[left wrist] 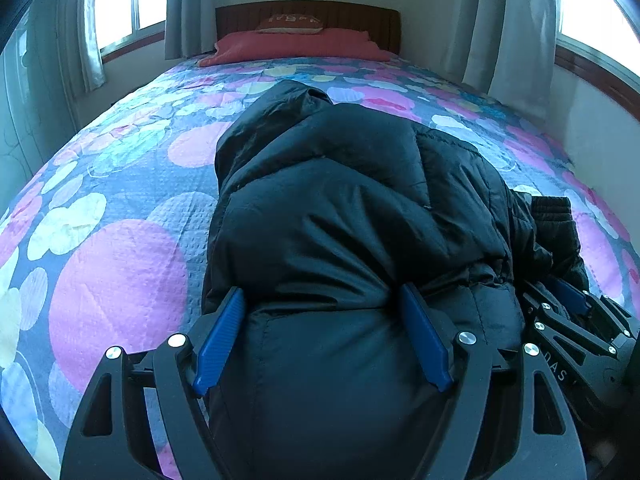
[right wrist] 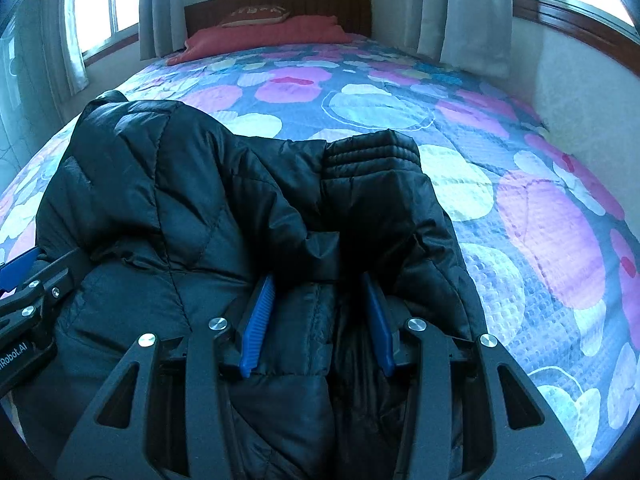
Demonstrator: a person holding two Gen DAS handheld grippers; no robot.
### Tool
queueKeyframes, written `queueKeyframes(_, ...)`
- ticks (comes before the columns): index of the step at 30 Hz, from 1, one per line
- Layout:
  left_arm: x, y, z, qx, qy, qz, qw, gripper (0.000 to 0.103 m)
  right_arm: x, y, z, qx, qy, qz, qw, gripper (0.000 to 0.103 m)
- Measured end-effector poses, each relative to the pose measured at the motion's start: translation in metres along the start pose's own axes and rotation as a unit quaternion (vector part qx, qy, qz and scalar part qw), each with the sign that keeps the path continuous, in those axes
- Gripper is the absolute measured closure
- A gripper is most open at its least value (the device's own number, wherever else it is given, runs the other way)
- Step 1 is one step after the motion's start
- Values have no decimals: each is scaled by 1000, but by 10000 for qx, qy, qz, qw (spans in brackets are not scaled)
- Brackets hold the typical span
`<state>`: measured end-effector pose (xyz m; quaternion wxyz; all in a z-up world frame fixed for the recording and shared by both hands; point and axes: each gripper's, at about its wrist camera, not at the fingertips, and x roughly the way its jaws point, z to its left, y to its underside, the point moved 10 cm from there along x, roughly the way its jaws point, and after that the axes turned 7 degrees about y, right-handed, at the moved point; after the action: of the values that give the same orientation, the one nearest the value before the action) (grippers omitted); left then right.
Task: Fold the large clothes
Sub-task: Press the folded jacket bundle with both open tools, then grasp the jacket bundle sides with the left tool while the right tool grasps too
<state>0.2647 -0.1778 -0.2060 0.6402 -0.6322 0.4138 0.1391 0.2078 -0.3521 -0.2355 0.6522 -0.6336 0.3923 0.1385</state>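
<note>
A black puffer jacket (left wrist: 352,200) lies bunched lengthwise on the bed, its near end between my grippers; it also shows in the right wrist view (right wrist: 192,200). My left gripper (left wrist: 320,300) has its blue fingers (left wrist: 220,336) spread wide around a thick fold of the jacket's near left part. My right gripper (right wrist: 316,288) has its jaws partly closed around bunched fabric at the jacket's near right part, below a ribbed cuff (right wrist: 372,152). The right gripper shows at the right edge of the left view (left wrist: 576,320). The left gripper shows at the left edge of the right view (right wrist: 24,280).
The bed (left wrist: 120,240) has a floral quilt in pink, white and blue. Red pillows (left wrist: 296,42) and a wooden headboard (left wrist: 308,12) are at the far end. Windows with curtains (left wrist: 92,20) stand on both sides. A white wall (right wrist: 580,92) runs along the bed's right side.
</note>
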Motion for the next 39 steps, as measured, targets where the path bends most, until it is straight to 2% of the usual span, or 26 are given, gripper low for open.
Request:
queueKeyframes(13, -12, -6, 3, -63, 6, -31, 10000, 27, -12, 1, 0, 59, 29, -86, 9999, 60)
queueKeyframes(19, -24, -9, 11, -330, 48, -30, 9994, 27, -21, -1, -7, 201, -104, -26, 9997, 57)
queueKeyframes(26, -53, -15, 34, -1052, 59, -320, 9939, 27, -49, -10, -26, 707, -451, -146, 9964, 39)
queueKeyframes(27, -59, -17, 41, -1224, 60, -395, 9917, 27, -52, -12, -30, 810, -512, -171, 9953, 34)
queueKeyframes(30, -72, -19, 65, -1868, 99, -561, 9807, 25, -60, -16, -52, 1349, -811, -168, 9874, 29)
queueKeyframes(33, -73, -11, 87, -2663, 208, -544, 9621, 25, -57, -18, -68, 1995, -1285, 46, 9714, 27)
queueKeyframes(34, -69, -6, 94, -3009, 345, -458, 9519, 25, -55, -18, -71, 2174, -1420, 111, 9656, 27)
queueKeyframes(37, -54, 11, 100, -3641, 690, -113, 9287, 24, -45, -19, -78, 2784, -1886, 385, 9410, 27)
queueKeyframes(39, -47, 20, 99, -3899, 790, 4, 9175, 24, -35, -19, -79, 3008, -2092, 609, 9285, 26)
